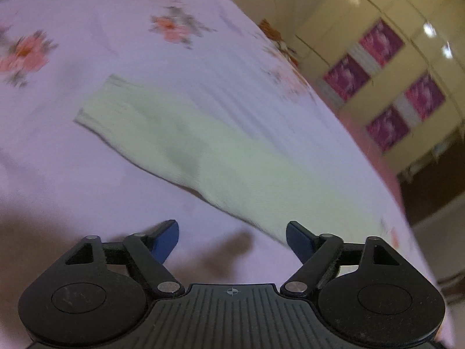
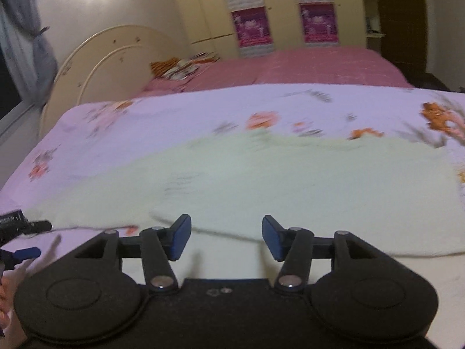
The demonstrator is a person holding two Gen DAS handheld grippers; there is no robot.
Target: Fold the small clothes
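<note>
A pale green garment (image 1: 203, 148) lies flat on a lilac floral sheet (image 1: 87, 29). In the left wrist view one ribbed cuff end points to the upper left. My left gripper (image 1: 232, 240) is open and empty, just above the sheet at the garment's near edge. In the right wrist view the same green garment (image 2: 261, 180) spreads wide across the sheet (image 2: 145, 122). My right gripper (image 2: 226, 237) is open and empty, hovering over the garment's near edge. The other gripper's blue fingertip (image 2: 27, 252) shows at the far left.
A pink bedspread (image 2: 305, 64) covers the bed behind the floral sheet, with a cream headboard (image 2: 110, 52) at the left. A wardrobe with magenta panels (image 2: 252, 26) stands behind. The sheet's edge drops off at the right in the left wrist view (image 1: 377, 174).
</note>
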